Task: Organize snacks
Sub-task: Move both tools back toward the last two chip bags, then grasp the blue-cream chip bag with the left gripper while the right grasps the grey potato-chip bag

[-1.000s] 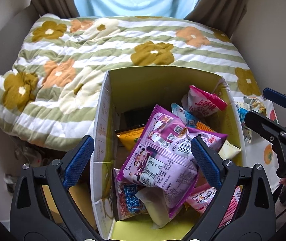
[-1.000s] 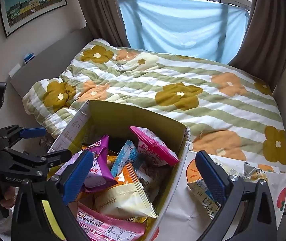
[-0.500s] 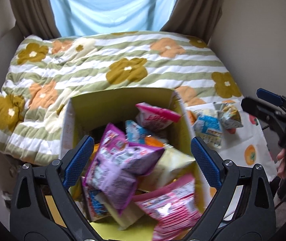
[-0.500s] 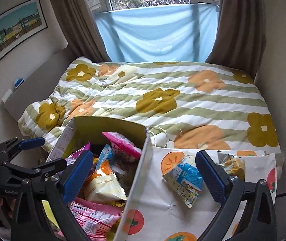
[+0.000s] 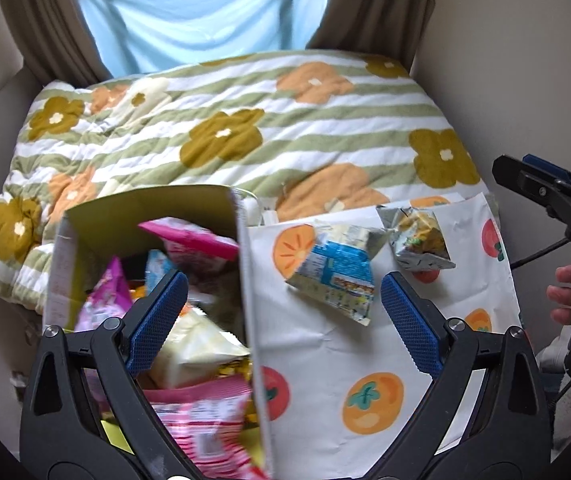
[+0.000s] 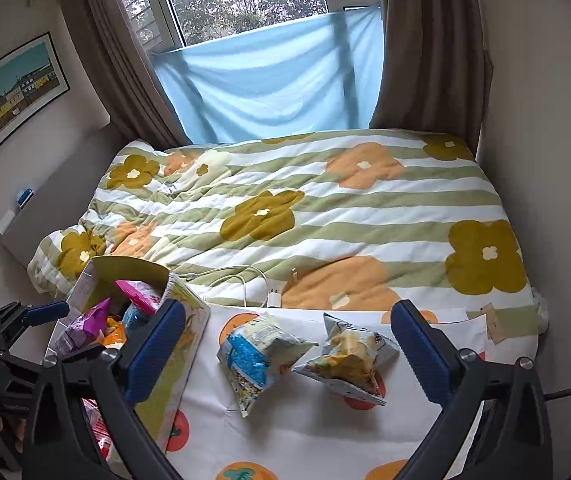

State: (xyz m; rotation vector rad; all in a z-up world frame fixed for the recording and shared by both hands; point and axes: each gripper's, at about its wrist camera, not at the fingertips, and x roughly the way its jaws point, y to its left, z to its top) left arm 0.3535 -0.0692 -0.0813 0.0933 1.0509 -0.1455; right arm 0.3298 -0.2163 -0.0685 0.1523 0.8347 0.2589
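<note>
Two loose snack bags lay on the persimmon-print surface (image 6: 325,432) just right of the box (image 5: 245,280): a blue-and-white bag (image 6: 259,354) nearer the box, and a silver-and-yellow bag (image 6: 347,354) touching its right corner. The box itself was already heaped with packets, a pink one (image 5: 189,236) poking above its rim.

The left gripper (image 5: 281,320) hung with jaws spread wide and nothing between them, straddling the box wall. The right gripper (image 6: 289,352) was likewise released and empty, framing both loose bags.

The bags looked puffy and slick, so a pinch on a corner would probably slip. Because they touched, lifting one might drag the other. The box was so full that another packet could slide off the heap.

A second earlier both views sat over the box; they had since swung rightward to the loose bags, jaws unchanged.
</note>
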